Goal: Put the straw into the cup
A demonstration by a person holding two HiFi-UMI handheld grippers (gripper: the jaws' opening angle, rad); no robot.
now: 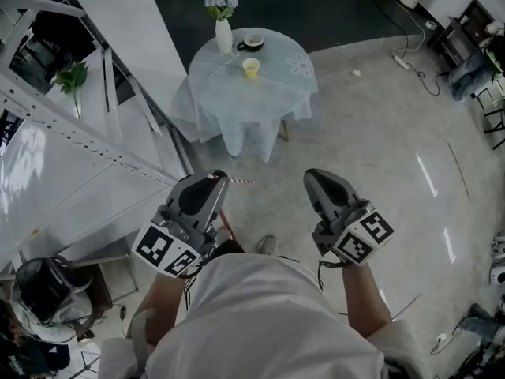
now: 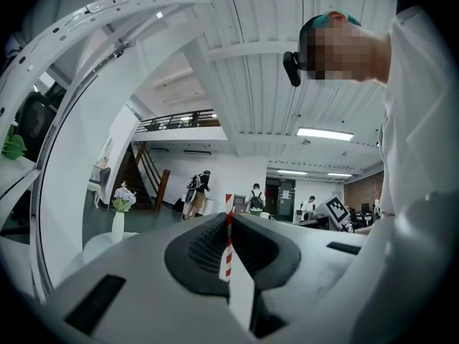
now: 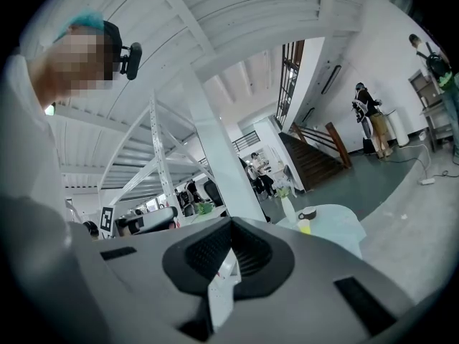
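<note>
A red-and-white striped straw (image 2: 229,239) is pinched in my left gripper (image 2: 229,217), which is shut on it. In the head view the straw (image 1: 241,181) pokes out sideways from the left gripper (image 1: 211,180). My right gripper (image 1: 316,177) is held level beside it; its jaws (image 3: 230,226) meet with nothing between them. The small yellow cup (image 1: 251,68) stands on a round table with a white cloth (image 1: 276,93), well ahead of both grippers. The right gripper view also shows the yellow cup (image 3: 305,226) in the distance.
On the table stand a white vase with flowers (image 1: 224,34) and a dark cup on a saucer (image 1: 252,42), and a thin pale stick (image 1: 223,64) lies there. A white steel frame (image 1: 87,133) runs along the left. Cables and a power strip (image 1: 402,60) lie on the floor at upper right.
</note>
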